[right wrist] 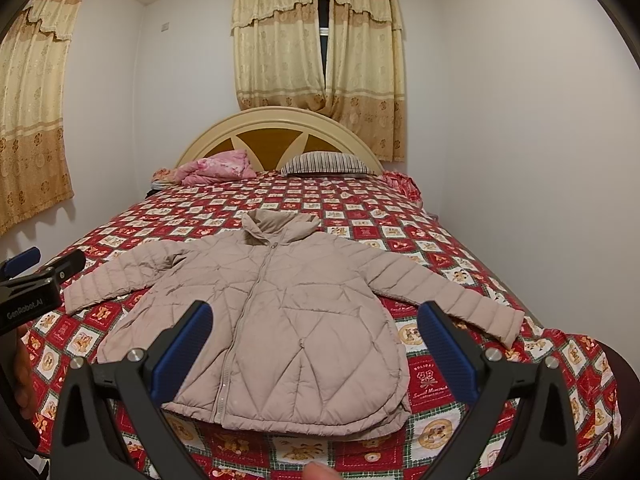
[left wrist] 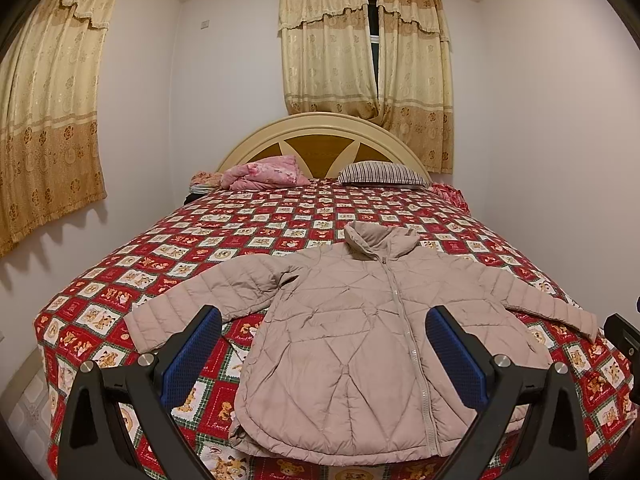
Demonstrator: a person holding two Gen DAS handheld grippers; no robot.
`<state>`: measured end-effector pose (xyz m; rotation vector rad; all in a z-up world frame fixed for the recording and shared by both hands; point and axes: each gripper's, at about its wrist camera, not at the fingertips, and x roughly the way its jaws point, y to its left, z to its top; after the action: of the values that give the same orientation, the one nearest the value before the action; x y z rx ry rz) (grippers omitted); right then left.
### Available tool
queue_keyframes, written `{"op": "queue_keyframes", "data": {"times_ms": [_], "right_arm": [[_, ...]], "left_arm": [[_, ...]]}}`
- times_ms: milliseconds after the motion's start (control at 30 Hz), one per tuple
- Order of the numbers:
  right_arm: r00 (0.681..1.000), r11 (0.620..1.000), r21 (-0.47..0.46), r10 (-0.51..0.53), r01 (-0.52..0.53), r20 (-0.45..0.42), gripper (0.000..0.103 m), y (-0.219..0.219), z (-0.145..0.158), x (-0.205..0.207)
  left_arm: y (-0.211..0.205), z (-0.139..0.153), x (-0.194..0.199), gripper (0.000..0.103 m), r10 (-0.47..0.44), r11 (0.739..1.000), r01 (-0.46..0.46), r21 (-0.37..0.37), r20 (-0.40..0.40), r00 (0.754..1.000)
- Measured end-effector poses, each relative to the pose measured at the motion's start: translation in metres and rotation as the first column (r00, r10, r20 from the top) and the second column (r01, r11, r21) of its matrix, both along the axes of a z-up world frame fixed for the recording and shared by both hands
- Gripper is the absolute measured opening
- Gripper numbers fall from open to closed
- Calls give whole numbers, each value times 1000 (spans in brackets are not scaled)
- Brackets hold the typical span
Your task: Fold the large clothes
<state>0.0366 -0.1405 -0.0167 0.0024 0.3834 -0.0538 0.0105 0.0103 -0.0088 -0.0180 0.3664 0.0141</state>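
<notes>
A beige quilted puffer jacket point(left wrist: 344, 332) point(right wrist: 296, 320) lies front up on the bed, zipped, collar towards the headboard and both sleeves spread out sideways. My left gripper point(left wrist: 323, 314) hovers open above the jacket's lower left part, with nothing between its blue pads point(left wrist: 192, 356). It also shows at the left edge of the right wrist view point(right wrist: 54, 260). My right gripper point(right wrist: 314, 308) hangs open over the jacket's lower right half, also holding nothing. Neither gripper touches the fabric.
The bed carries a red checked quilt point(left wrist: 240, 220) point(right wrist: 380, 216) with bear pictures. A pink blanket point(left wrist: 264, 172) and a striped pillow point(left wrist: 380, 172) lie by the cream headboard point(left wrist: 320, 128). A white wall runs close along the bed's right side. Tiled floor point(left wrist: 24, 412) shows at the left.
</notes>
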Motion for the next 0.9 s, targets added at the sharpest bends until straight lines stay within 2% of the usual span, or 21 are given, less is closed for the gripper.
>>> {"op": "queue_keyframes", "data": {"times_ms": [900], "right_arm": [[1000, 1000, 6, 6, -5, -13, 103, 3, -5, 0]], "left_arm": [[4, -6, 2, 102, -2, 1000, 2, -3, -11, 1000]]}}
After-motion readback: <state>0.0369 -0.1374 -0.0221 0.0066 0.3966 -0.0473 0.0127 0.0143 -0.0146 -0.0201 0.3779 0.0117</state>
